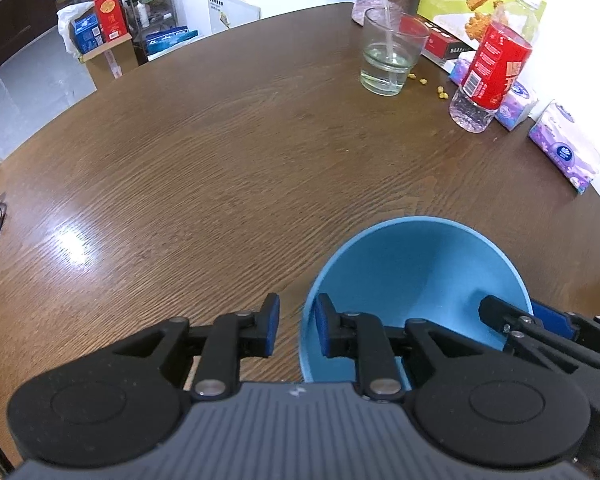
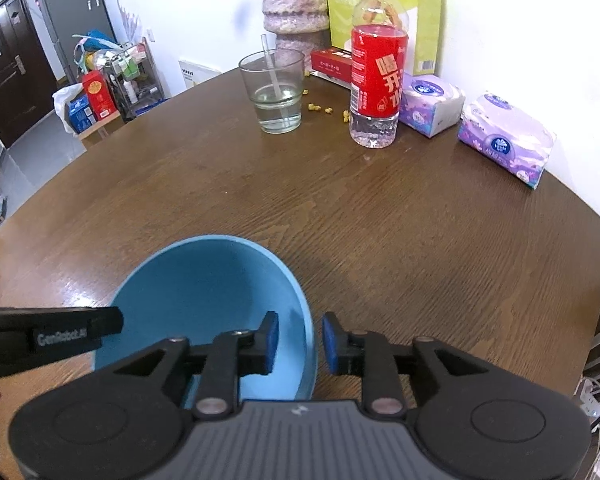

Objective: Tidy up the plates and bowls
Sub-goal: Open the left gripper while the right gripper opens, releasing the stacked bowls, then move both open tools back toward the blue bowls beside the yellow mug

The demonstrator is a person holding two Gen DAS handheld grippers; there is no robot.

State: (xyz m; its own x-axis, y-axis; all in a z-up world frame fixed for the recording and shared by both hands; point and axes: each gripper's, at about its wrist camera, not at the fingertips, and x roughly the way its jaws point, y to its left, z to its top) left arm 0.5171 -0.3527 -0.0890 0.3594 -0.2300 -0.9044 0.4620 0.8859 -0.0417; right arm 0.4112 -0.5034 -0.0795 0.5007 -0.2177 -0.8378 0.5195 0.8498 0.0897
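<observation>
We see the blue bowl (image 1: 420,276) empty on the table (image 1: 220,160). Left gripper (image 1: 296,330) and right gripper (image 2: 300,342) straddle its rim, pads slightly apart. The glass (image 2: 276,96) holds some water.

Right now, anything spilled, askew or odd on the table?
Yes: small yellow crumbs lie loose on the wooden table, between the drinking glass and the red-label bottle. The blue bowl sits upright and empty. Nothing else stands out.

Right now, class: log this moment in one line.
left gripper: open astride bowl rim | right gripper: open astride rim | bowl: on table
</observation>
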